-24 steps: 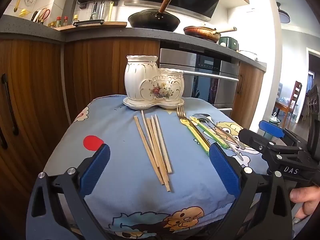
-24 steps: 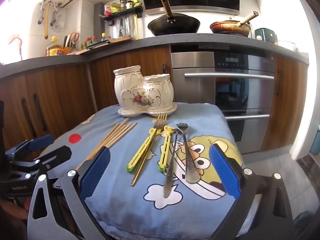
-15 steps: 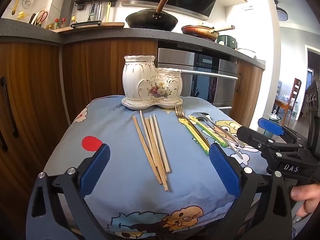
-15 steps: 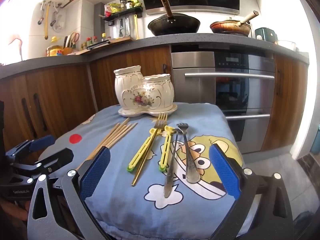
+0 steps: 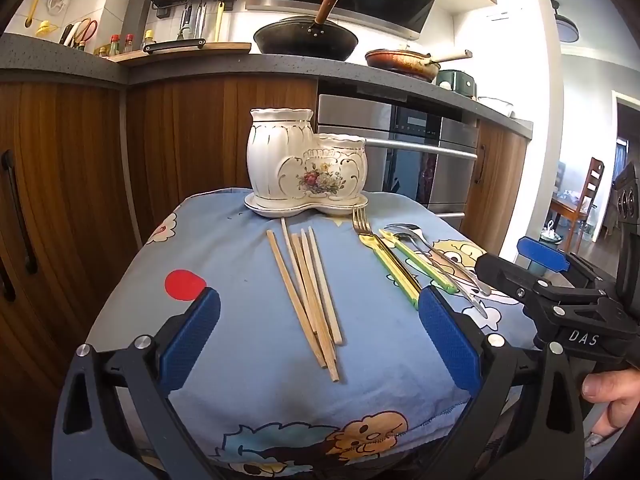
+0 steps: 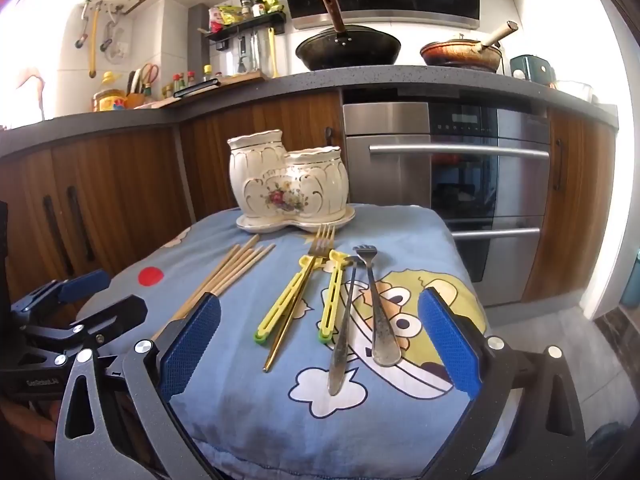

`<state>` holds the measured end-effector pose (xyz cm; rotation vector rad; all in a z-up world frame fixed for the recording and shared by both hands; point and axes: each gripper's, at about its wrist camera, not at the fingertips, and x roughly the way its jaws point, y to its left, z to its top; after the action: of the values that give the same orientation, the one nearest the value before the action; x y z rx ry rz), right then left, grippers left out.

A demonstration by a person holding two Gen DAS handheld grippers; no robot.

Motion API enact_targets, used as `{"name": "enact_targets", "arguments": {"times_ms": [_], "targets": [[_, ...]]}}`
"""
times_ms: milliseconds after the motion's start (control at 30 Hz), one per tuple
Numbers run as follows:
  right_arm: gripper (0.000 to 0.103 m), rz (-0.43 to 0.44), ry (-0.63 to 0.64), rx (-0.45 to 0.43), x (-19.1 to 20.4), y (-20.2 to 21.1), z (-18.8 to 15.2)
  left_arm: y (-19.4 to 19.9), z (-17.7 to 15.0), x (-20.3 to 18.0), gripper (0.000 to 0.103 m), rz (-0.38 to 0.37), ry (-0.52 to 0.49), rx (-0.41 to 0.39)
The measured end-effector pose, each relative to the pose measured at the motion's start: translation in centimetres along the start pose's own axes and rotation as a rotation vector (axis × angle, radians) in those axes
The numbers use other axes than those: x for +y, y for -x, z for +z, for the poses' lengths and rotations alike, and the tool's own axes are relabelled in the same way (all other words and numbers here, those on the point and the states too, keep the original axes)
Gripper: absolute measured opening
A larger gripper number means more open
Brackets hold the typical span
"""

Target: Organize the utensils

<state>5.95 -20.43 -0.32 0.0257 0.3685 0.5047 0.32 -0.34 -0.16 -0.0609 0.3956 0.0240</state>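
Note:
A white ceramic utensil holder (image 5: 306, 164) with two cups stands on its saucer at the far side of a small table under a blue cartoon cloth (image 5: 248, 360); it also shows in the right wrist view (image 6: 288, 184). Several wooden chopsticks (image 5: 310, 292) lie in front of my open, empty left gripper (image 5: 318, 340). A gold fork (image 6: 298, 300), two yellow-green handled utensils (image 6: 334, 300) and two steel utensils (image 6: 378, 312) lie in front of my open, empty right gripper (image 6: 318, 340). The chopsticks (image 6: 230, 276) lie to its left.
Wooden cabinets (image 5: 80, 168) and a steel oven (image 6: 460, 184) stand close behind the table. A dark counter (image 6: 360, 76) holds a wok and a pan. The right gripper's body (image 5: 560, 300) sits by the table's right edge; the left gripper's body (image 6: 60, 328) by its left edge.
Both grippers stay open and nearly still. The left wrist view has shifted slightly, with the holder and chopsticks a little lower and left in frame.

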Motion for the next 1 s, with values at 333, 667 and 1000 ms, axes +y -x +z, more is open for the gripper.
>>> {"name": "enact_targets", "arguments": {"times_ms": [333, 667, 1000], "targets": [[0.098, 0.001, -0.003, 0.003, -0.28, 0.14, 0.13, -0.47, -0.23, -0.11, 0.098, 0.006, -0.011, 0.006], [0.098, 0.004, -0.008, 0.004, -0.20, 0.09, 0.12, -0.58, -0.25, -0.03, 0.098, 0.008, -0.011, 0.013], [0.098, 0.003, -0.010, 0.005, -0.22, 0.04, 0.07, -0.68, -0.24, -0.13, 0.098, 0.012, -0.006, 0.018]]}}
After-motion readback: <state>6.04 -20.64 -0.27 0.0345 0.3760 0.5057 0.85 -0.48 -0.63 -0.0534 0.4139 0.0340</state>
